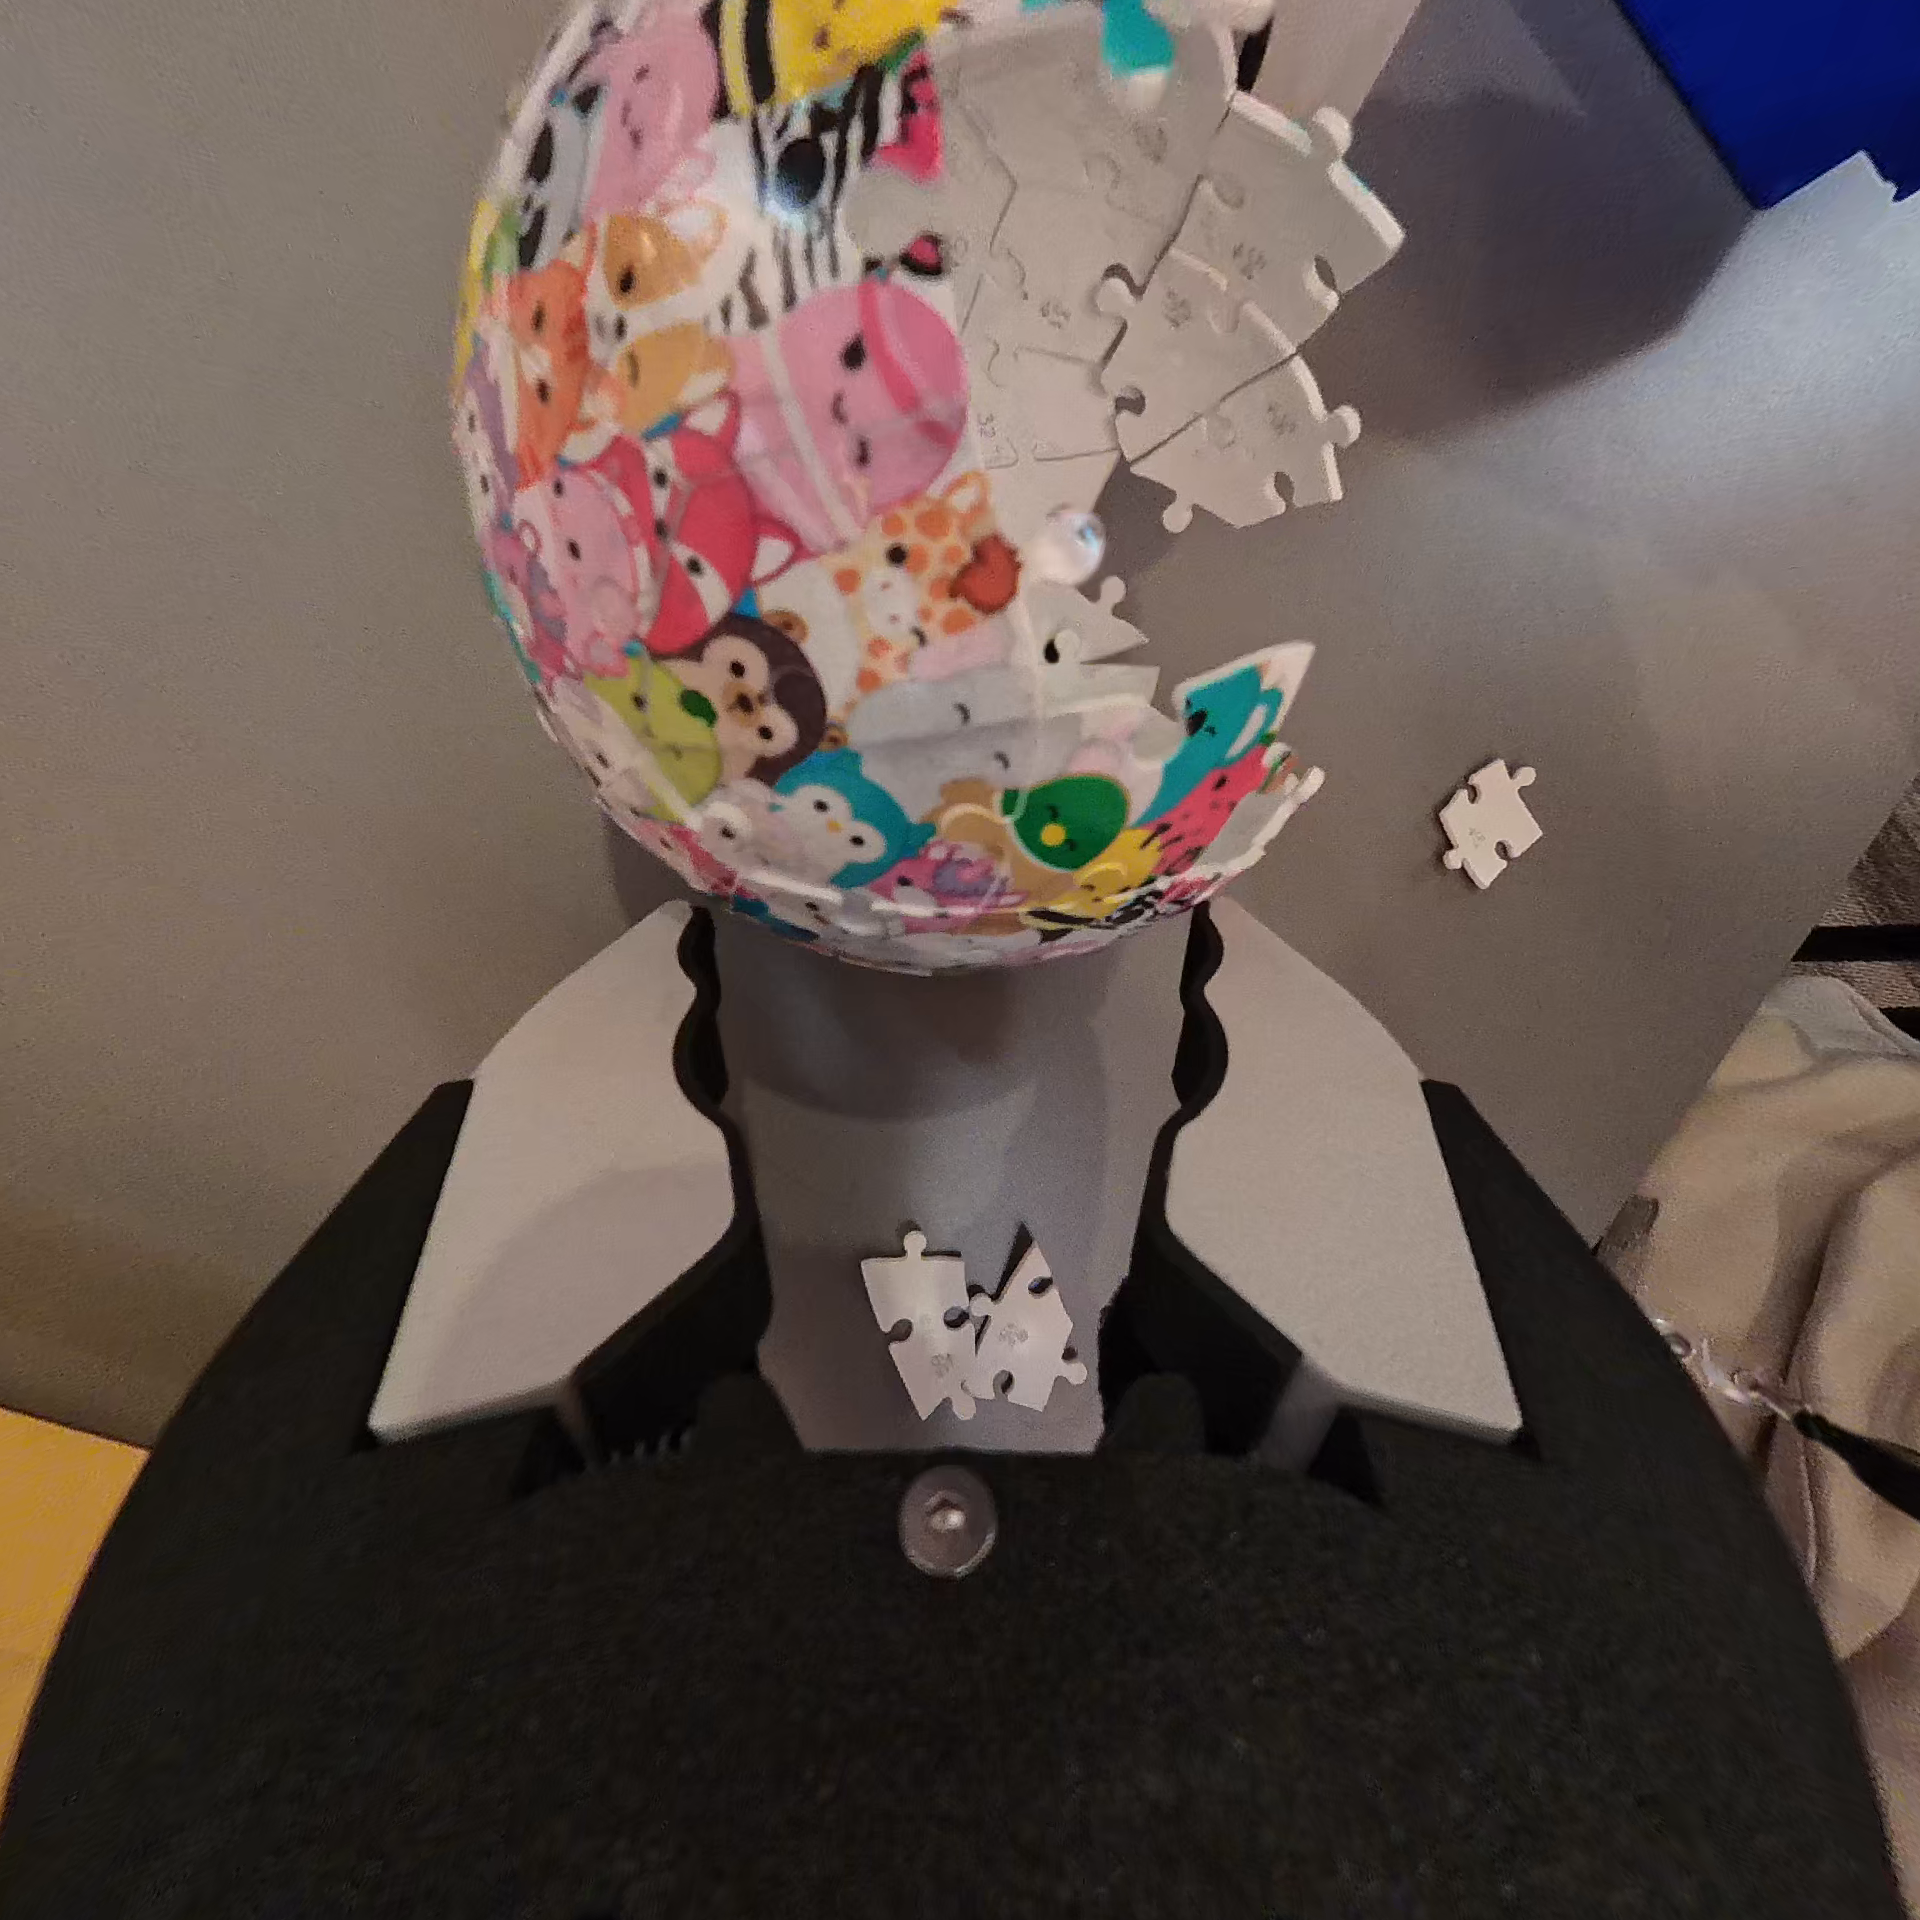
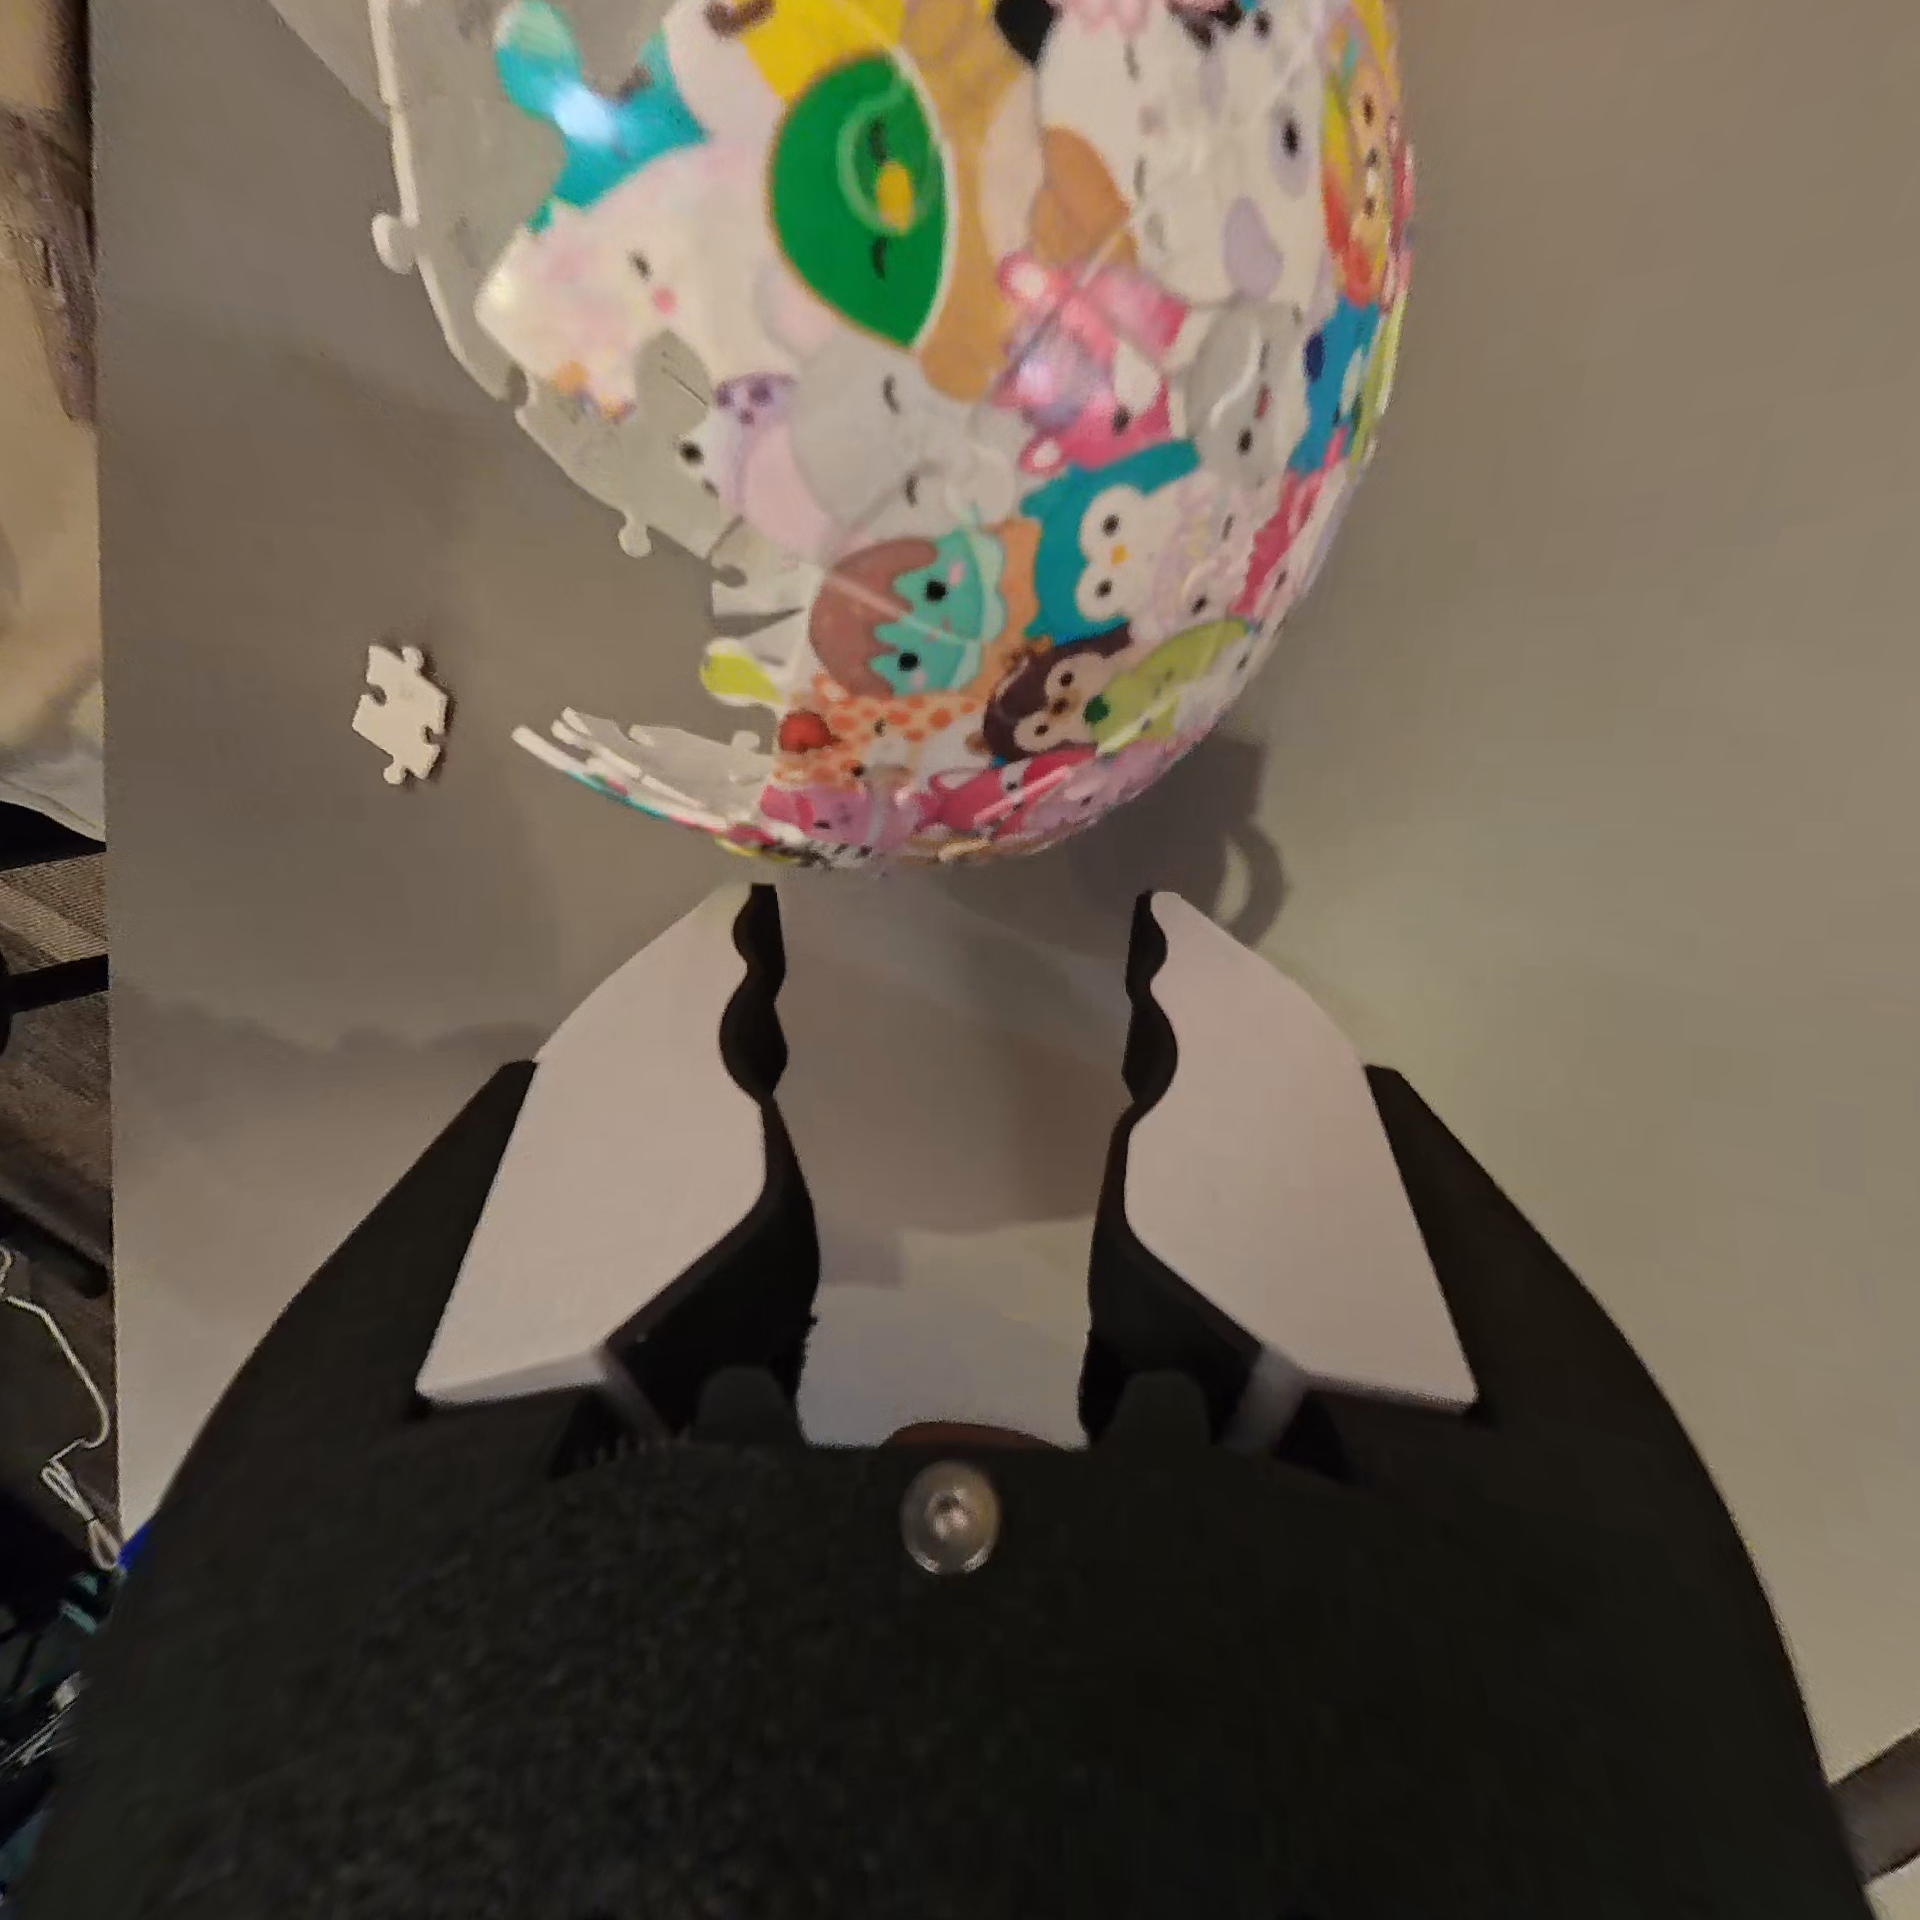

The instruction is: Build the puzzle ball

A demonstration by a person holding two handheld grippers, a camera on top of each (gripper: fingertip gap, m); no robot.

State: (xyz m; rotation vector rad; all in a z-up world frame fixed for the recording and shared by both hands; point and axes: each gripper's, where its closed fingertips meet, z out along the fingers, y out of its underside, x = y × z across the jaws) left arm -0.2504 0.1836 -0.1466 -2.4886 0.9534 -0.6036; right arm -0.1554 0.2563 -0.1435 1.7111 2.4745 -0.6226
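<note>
both claws spread wide, empty: left claw (image 1: 945,925) and right claw (image 2: 956,904) just under ball (image 1: 727,520), contact unclear.

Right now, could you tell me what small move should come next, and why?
Probably send the open right tool to the loose piece on the table: the puzzle ball has an open gap, and both tools, including the left tool, hold nothing.
</note>
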